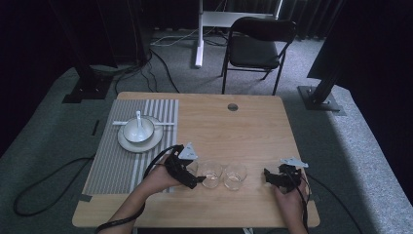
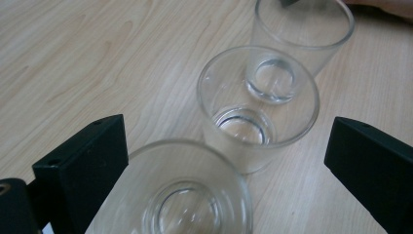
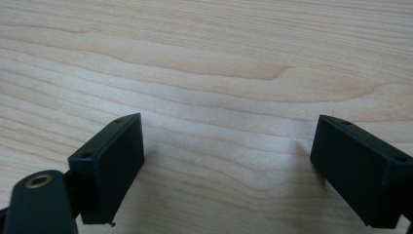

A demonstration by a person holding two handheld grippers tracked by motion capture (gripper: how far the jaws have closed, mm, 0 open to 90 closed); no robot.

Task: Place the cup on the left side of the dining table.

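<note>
My left gripper (image 2: 229, 161) has its fingers spread wide around the nearest glass (image 2: 178, 195) of three in a row on the bench (image 1: 253, 126); my right gripper (image 1: 280, 178) waits open, well right.

Your counter (image 3: 204, 63) is pale wood with a smooth, matt grain. The three glasses (image 2: 258, 109) are clear and glossy; your claws' jaws look like matt black plastic.

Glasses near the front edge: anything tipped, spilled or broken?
Nothing stands out. In the left gripper view, the nearest glass, middle glass and far glass stand upright, empty and intact on the dry table. The left tool is open around the nearest one.
</note>
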